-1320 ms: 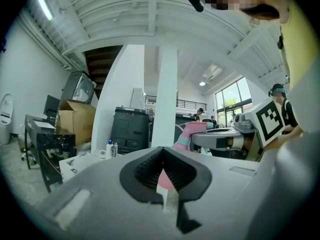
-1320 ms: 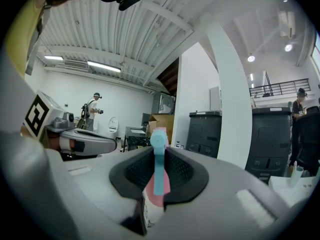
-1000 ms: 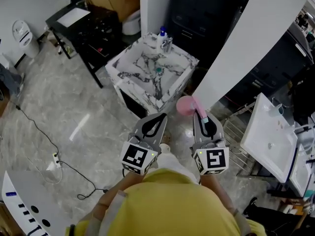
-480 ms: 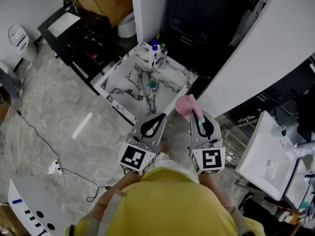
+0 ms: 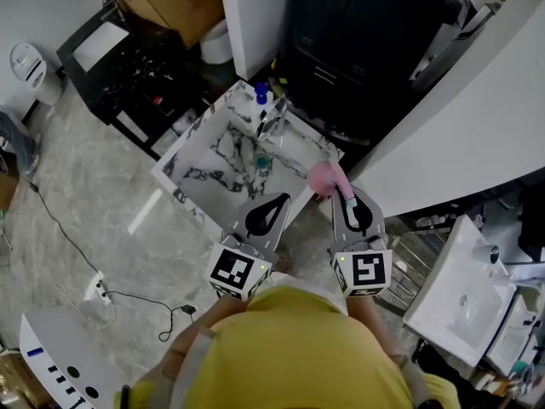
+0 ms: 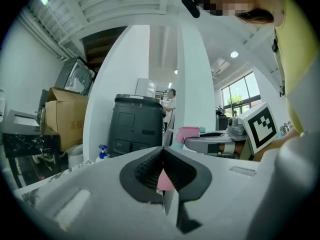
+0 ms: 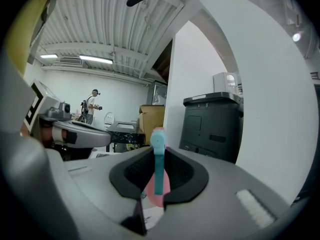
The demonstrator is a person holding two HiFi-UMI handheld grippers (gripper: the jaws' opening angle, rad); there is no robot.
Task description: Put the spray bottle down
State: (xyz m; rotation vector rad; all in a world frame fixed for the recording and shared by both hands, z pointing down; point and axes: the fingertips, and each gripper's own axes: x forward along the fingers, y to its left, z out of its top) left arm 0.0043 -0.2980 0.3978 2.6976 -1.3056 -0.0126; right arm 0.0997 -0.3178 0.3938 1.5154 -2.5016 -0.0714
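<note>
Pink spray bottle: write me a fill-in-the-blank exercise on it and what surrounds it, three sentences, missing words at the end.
1. The pink spray bottle is clamped in the person's ____ claw.
2. The small bottle beside the faucet of the marble-patterned basin has a ____ cap.
3. The person's top is ____ in colour.

Missing words: right, blue, yellow.

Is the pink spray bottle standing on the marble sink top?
No, the pink spray bottle is clamped between the jaws of the right gripper, held in the air beside the marble sink top.
</note>
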